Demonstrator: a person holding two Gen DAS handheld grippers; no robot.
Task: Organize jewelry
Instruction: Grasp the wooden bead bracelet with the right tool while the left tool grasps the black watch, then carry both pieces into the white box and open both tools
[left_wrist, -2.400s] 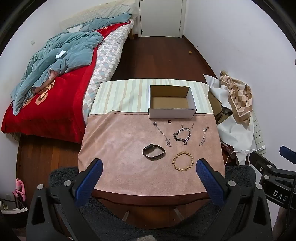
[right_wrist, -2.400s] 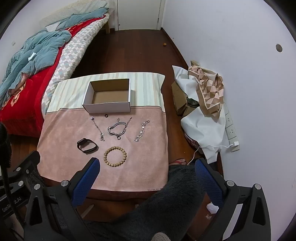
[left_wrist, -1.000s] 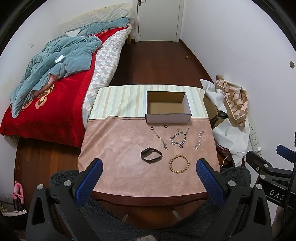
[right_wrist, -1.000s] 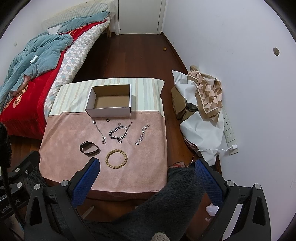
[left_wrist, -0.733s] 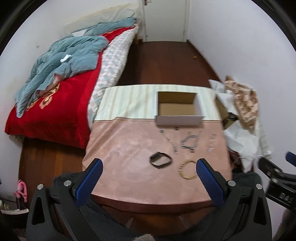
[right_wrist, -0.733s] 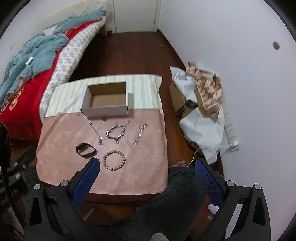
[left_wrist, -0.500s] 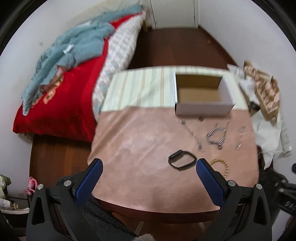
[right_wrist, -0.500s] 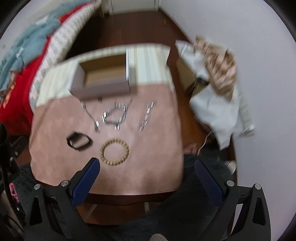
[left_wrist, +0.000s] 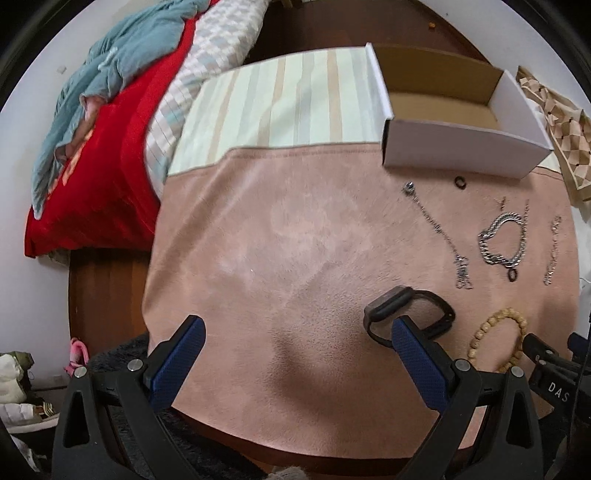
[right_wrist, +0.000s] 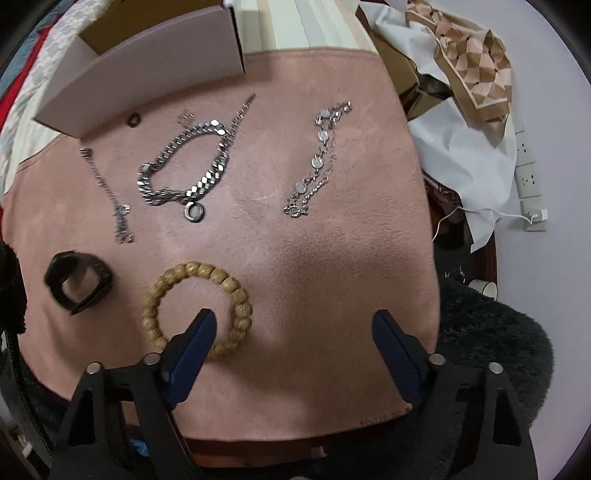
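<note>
Both hand-held grippers open — left (left_wrist: 297, 338), right (right_wrist: 293, 328) — bead bracelet (right_wrist: 236, 291) under right finger, box (left_wrist: 461, 153) behind.

A bed with a red cover (left_wrist: 110, 173) and a rumpled teal blanket (left_wrist: 122, 55) stands left of the surface. A tan geometric-patterned cloth (right_wrist: 476, 59) lies on white sheeting (right_wrist: 465, 147) by a white power strip (right_wrist: 528, 177) at the wall.

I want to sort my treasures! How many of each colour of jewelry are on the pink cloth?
Silver: 3 (thin chain, chunky chain, disc bracelet)
Black: 2 (band, small ring)
Wooden-tan: 1 (bead bracelet)
Total: 6
</note>
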